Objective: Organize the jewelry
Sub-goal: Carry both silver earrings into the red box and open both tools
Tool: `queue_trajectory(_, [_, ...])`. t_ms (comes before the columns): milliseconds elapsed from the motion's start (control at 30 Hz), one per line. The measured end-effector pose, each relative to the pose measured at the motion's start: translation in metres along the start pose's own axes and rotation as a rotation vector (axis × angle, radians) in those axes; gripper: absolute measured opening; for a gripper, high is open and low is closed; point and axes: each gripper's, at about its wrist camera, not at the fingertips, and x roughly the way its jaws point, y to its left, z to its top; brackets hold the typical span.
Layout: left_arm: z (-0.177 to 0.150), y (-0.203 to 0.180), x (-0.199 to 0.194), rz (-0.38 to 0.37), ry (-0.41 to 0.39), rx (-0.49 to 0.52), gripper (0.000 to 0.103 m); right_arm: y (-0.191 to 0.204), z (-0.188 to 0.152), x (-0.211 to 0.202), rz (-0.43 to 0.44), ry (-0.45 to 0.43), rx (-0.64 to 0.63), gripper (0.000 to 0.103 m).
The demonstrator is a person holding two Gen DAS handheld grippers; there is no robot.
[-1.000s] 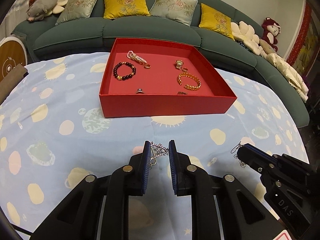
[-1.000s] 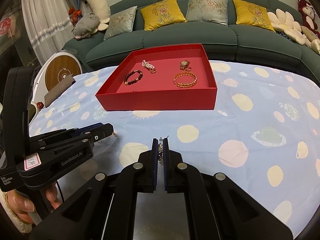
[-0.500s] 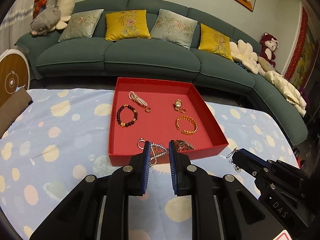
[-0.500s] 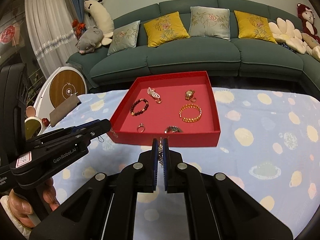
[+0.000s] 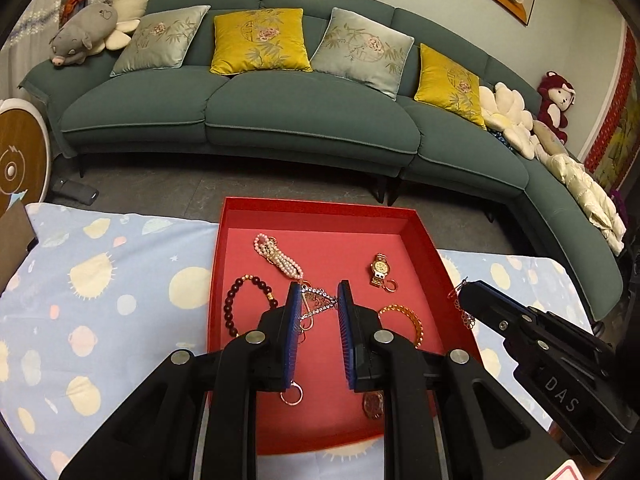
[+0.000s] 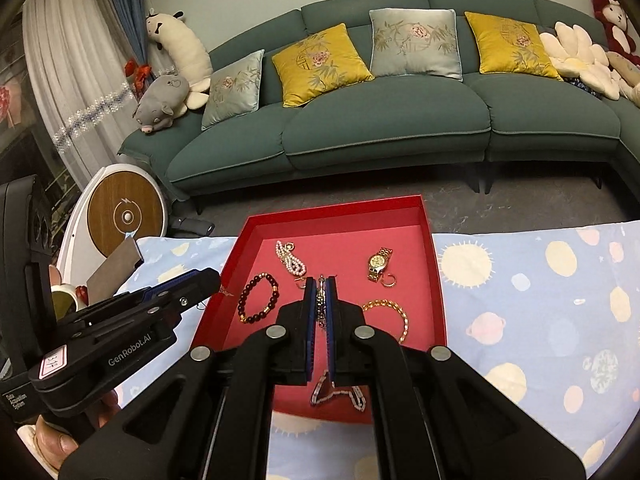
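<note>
Your left hand-held gripper (image 5: 318,300), slightly parted, pinches a rhinestone chain (image 5: 316,300) above the red tray (image 5: 320,210). Your right hand-held gripper (image 6: 321,300) is clamped on an earring (image 6: 321,304); the watch (image 6: 378,264) lies at two o'clock of it.

The right gripper (image 5: 466,304) carries "DAS" in pale letters on its body. The left gripper (image 6: 218,280) reads "GenRobot.AI" (its small white label is handwritten and illegible).

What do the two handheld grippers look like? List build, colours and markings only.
Both are black plastic with silver round bolts and angular cut-out arms. The left gripper has blue ribbed pads and "GenRobot.AI" lettering plus a small pink-edged label on its side. The right gripper has the same blue pads and "DAS" lettering.
</note>
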Motion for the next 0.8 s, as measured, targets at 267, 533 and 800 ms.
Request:
queue_trajectory(267, [0.004, 0.001, 0.039, 0.014, 0.062, 0.003, 0.016, -0.010, 0.004, 0.050, 0.012, 0.068, 0.046, 0.003])
queue_trajectory(533, [0.004, 0.009, 0.056, 0.001, 0.103, -0.026, 0.016, -0.013, 0.004, 0.075, 0.004, 0.097, 0.053, 0.003])
queue_trajectory(800, [0.004, 0.012, 0.065, 0.009, 0.132, -0.060, 0.017, -0.012, 0.007, 0.085, -0.010, 0.094, 0.031, 0.005])
